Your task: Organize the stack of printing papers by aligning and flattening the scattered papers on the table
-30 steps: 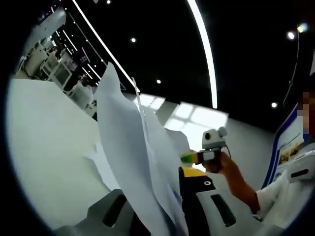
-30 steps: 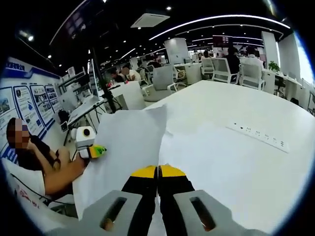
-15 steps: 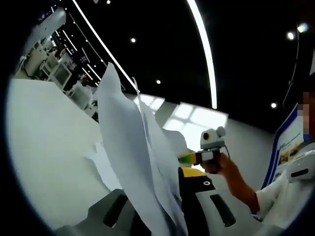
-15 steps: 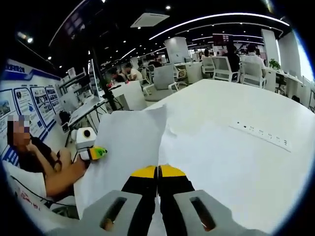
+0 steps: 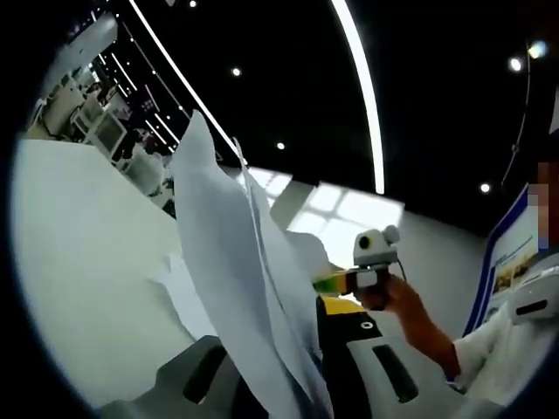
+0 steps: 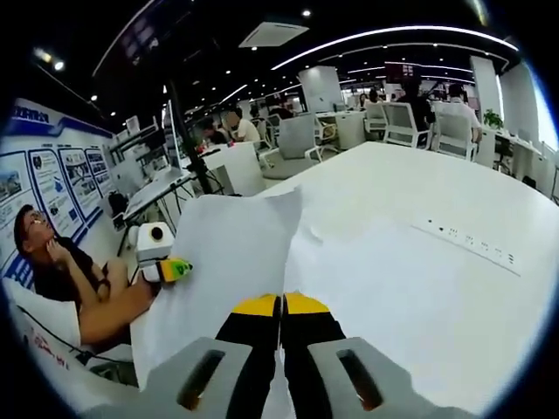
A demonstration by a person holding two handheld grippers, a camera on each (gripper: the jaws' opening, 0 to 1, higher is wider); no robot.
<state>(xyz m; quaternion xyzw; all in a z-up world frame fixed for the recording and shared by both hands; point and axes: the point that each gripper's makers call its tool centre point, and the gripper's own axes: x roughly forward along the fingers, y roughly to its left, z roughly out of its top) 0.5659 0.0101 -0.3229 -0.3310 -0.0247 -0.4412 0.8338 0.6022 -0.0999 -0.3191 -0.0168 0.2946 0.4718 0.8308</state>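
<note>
Holding the papers [image 6: 229, 262] up off the table [image 6: 419, 288], I have both tools pinched onto the same sheets. In the right gripper view my right gripper [image 6: 280, 307] shows its yellow-tipped jaws pressed together on the sheets' near edge at 6 o'clock, and the white sheet fans away toward 11 o'clock, its far corner lifted and slightly curled. My left gripper [image 6: 179, 269] meets the sheet's edge at 9 o'clock in that view, held by my hand [image 6: 131, 301]. In the left gripper view the papers [image 5: 231, 271] stand nearly edge-on, rising from 6 toward 11 o'clock and hiding much of the jaws; they close on the sheets. My right gripper [image 5: 330, 281] sits at 3 o'clock there, just beside the paper's edge.

Around the sheets the white table spreads wide and bare toward 3 o'clock in the right gripper view, with a power strip [image 6: 472, 243] lying flat at 2 o'clock. Office chairs [image 6: 415, 122] and desks stand beyond the far edge at 12 to 1 o'clock. A poster wall [image 6: 52, 183] runs along 9 to 10 o'clock.
</note>
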